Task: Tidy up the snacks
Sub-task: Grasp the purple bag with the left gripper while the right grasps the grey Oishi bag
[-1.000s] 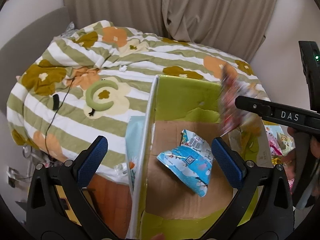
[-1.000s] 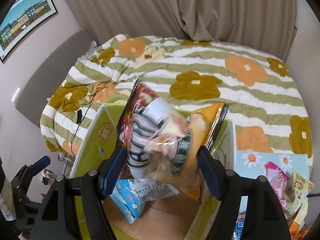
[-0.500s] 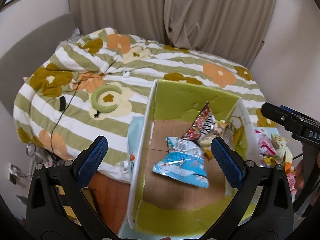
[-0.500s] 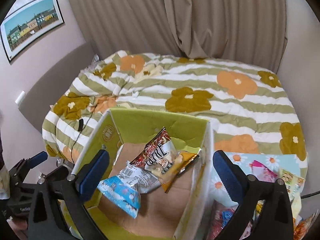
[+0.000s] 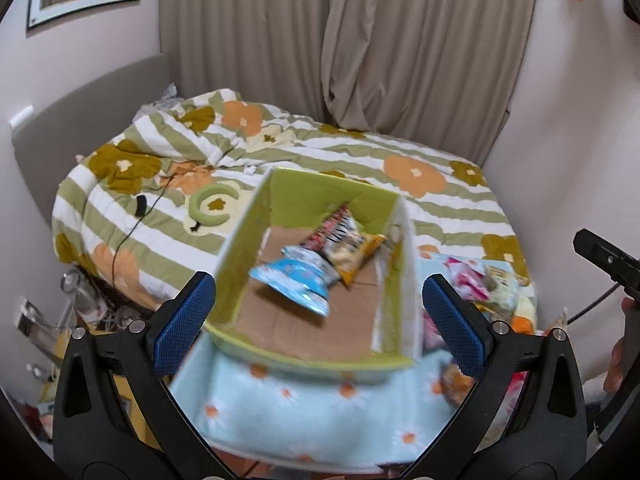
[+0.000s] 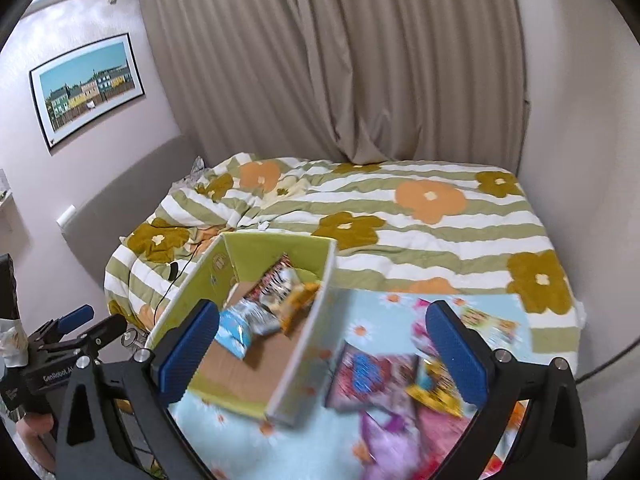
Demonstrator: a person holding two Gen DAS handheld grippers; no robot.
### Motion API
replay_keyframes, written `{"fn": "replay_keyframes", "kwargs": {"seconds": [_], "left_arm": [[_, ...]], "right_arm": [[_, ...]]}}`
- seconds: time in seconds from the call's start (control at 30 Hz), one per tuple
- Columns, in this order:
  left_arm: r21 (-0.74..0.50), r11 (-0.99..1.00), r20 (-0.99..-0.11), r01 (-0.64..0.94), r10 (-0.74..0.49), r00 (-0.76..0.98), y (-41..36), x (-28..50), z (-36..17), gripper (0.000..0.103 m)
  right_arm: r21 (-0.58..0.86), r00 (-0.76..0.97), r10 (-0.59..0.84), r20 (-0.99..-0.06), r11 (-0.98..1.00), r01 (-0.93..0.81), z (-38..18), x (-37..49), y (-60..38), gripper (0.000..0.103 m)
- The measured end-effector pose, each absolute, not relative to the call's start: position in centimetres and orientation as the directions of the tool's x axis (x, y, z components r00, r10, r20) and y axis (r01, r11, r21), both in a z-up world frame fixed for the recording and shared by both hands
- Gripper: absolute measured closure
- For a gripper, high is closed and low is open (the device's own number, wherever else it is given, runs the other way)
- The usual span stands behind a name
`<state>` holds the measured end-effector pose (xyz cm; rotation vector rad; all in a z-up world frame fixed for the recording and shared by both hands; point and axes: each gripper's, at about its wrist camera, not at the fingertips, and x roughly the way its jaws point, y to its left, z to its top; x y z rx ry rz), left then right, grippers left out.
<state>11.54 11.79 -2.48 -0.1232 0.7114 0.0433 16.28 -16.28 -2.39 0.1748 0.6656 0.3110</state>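
My left claw (image 5: 318, 308) is wide apart and holds nothing. The green box (image 5: 332, 190) sits right in front of it on the blue flower cloth (image 5: 304, 412), with a blue snack bag (image 5: 294, 280) and a red and yellow chip bag (image 5: 348, 246) lying inside. My right claw (image 6: 322, 350) is wide apart too, empty, hanging above the box's right wall. More snack bags (image 6: 376, 376) lie on the cloth to the right of the box, blurry. Both claws tilt down toward the bed (image 6: 440, 216).
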Motion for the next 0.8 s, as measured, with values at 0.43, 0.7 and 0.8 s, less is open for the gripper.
{"fn": "replay_keyframes", "kwargs": {"seconds": [0.43,0.7,0.8], "left_arm": [[-0.127,0.991,-0.692,-0.038,-0.061,0.720,0.7,3.5,-5.1,0.000],[-0.203,0.978,-0.776,0.050,-0.192,0.601,-3.7,6.2,-12.0,0.000],[-0.218,0.972,-0.805,0.084,-0.228,0.548,-5.1,8.1,-15.1,0.000]], "right_arm": [[0.268,0.734,0.326,-0.595,0.942,-0.201,-5.6,6.4,-27.6,0.000],[0.245,0.672,0.334,-0.660,0.942,-0.228,-12.5,3.6,-29.8,0.000],[0.250,0.634,0.352,-0.689,0.936,-0.248,-15.9,3.2,-29.8,0.000]]}}
